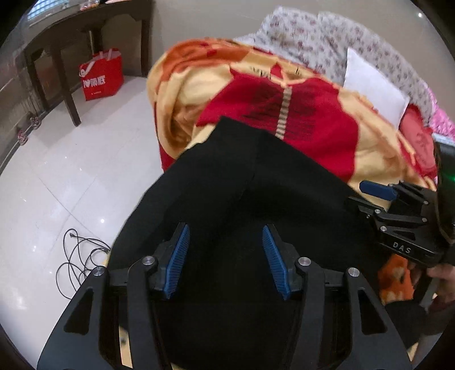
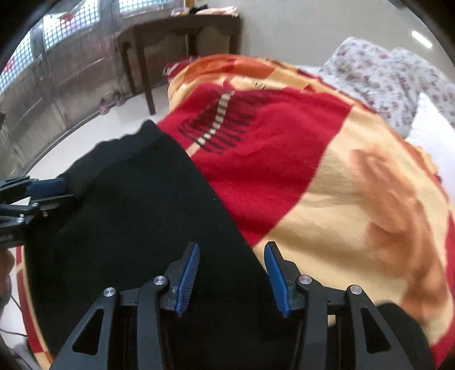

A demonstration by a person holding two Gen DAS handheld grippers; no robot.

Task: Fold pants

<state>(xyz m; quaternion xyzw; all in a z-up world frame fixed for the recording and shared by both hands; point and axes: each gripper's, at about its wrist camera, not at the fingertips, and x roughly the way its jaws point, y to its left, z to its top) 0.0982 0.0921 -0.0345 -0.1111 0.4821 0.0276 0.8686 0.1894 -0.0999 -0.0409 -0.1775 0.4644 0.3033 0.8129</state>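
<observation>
Left wrist view: left gripper hangs over the black pants, jaws spread apart, blue pads clear of the cloth w/ nothing pinched between them. Pants lie flat on the red-and-yellow blanket on the bed, near its left edge, dark fabric filling the lower middle of frame. Right gripper pokes in from the right edge at the pants' right border, one blue pad showing; can't tell from this side how wide it stands. This cam alone gives the floor side: white tiles, a loose black cable, a red shopping bag under the dark wooden table, plus a white pillow by the floral quilt.

Right wrist view: right gripper also stands apart, nothing clamped; pants' right edge runs up between its pads, so black cloth is under the left pad, blanket under the right. Left gripper enters at far left, over the pants' left border. Only this cam shows the wide blanket stretch to the right of the pants and the barred window behind the table. Both views blurred, esp. the blanket pattern
</observation>
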